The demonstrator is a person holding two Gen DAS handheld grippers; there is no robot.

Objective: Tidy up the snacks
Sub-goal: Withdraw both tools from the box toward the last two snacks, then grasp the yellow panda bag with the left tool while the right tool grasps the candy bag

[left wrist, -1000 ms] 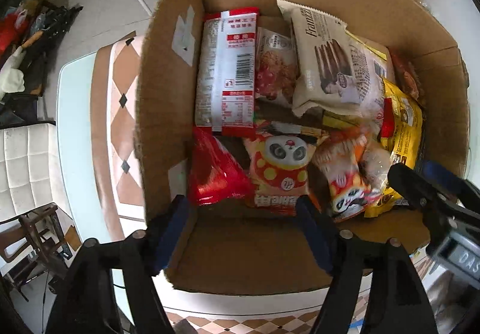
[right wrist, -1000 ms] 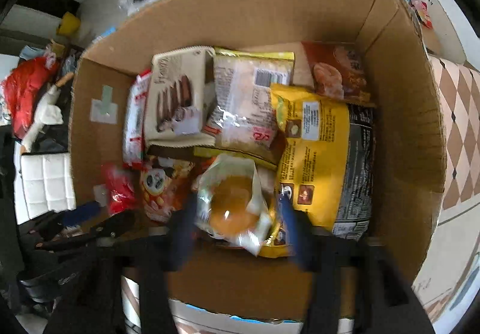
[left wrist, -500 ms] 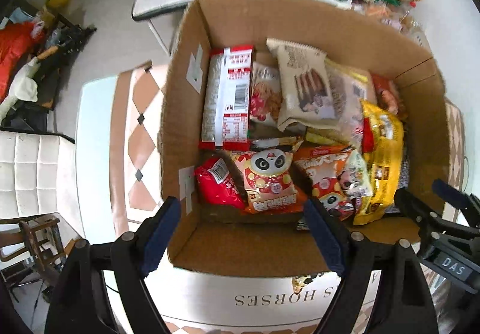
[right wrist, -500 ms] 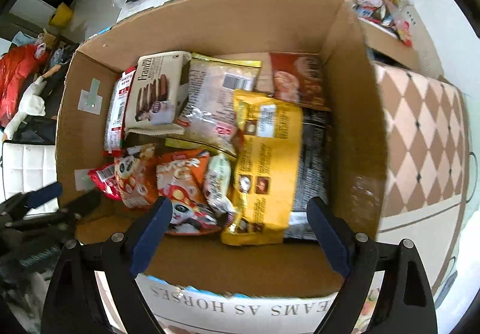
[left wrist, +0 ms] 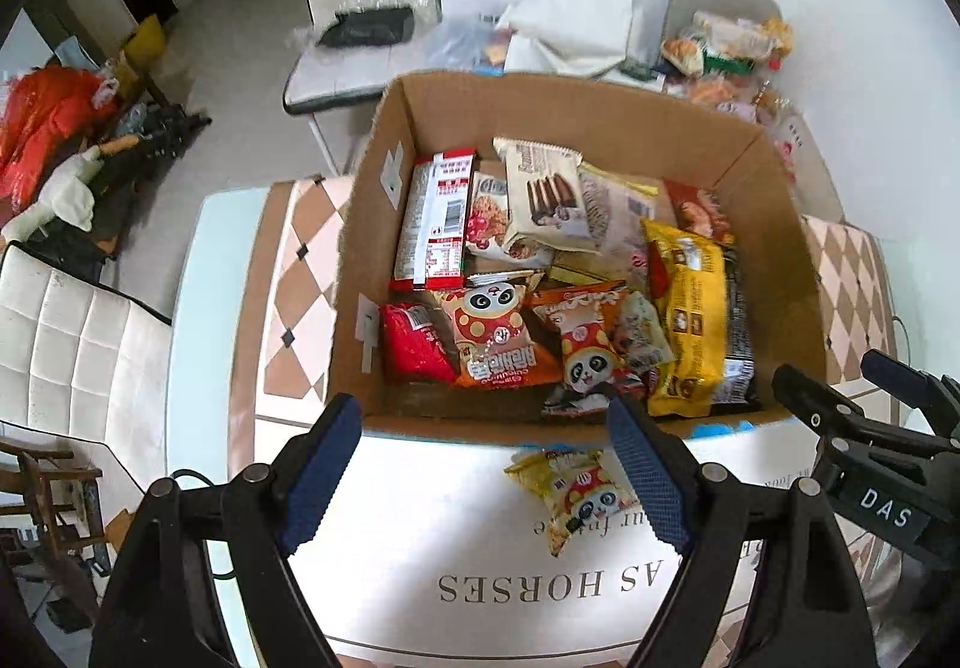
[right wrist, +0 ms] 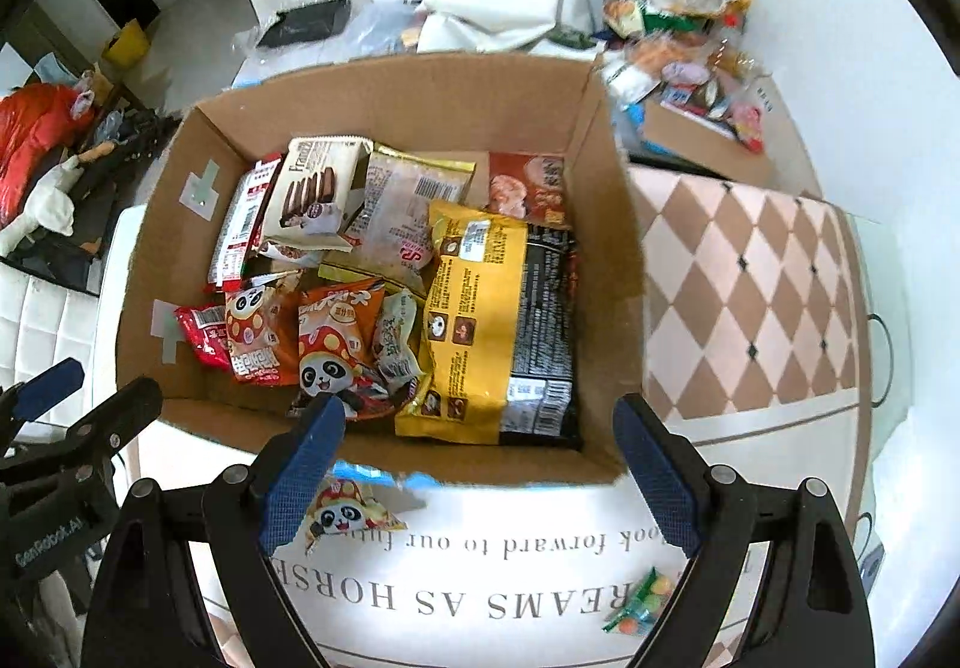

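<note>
Left wrist view: we see our left gripper (left wrist: 486, 464) w/ jaws wide apart, nothing between the pads, held above the near edge of the box (left wrist: 774, 224). The box sits on a table (left wrist: 198, 308) w/ a checked cloth, and it's packed w/ snacks. Along the back: a red-white pack (left wrist: 435, 224) upright-ish on the left wall side, a wafer pack (left wrist: 546, 194) overlapping its neighbours. Front row: a red bag (left wrist: 414, 344) in the left corner, a panda bag (left wrist: 498, 338) just beside it, a 2nd panda bag (left wrist: 585, 350) next, then a yellow bag (left wrist: 690, 314) on the right, lying over a dark pack.

One loose panda pack (left wrist: 576, 494) lies outside the box, on the table just in front of its near wall, below and between our left fingers in the frame.

Right wrist view: right gripper (right wrist: 480, 464) also spread wide, empty, above the same near edge. The loose pack shows partly behind the left finger (right wrist: 300, 476). A small candy bag (right wrist: 642, 605) lies on the table near the right finger, well apart from the box. A pile of other snacks (right wrist: 690, 44) sits beyond the box's far right corner.
</note>
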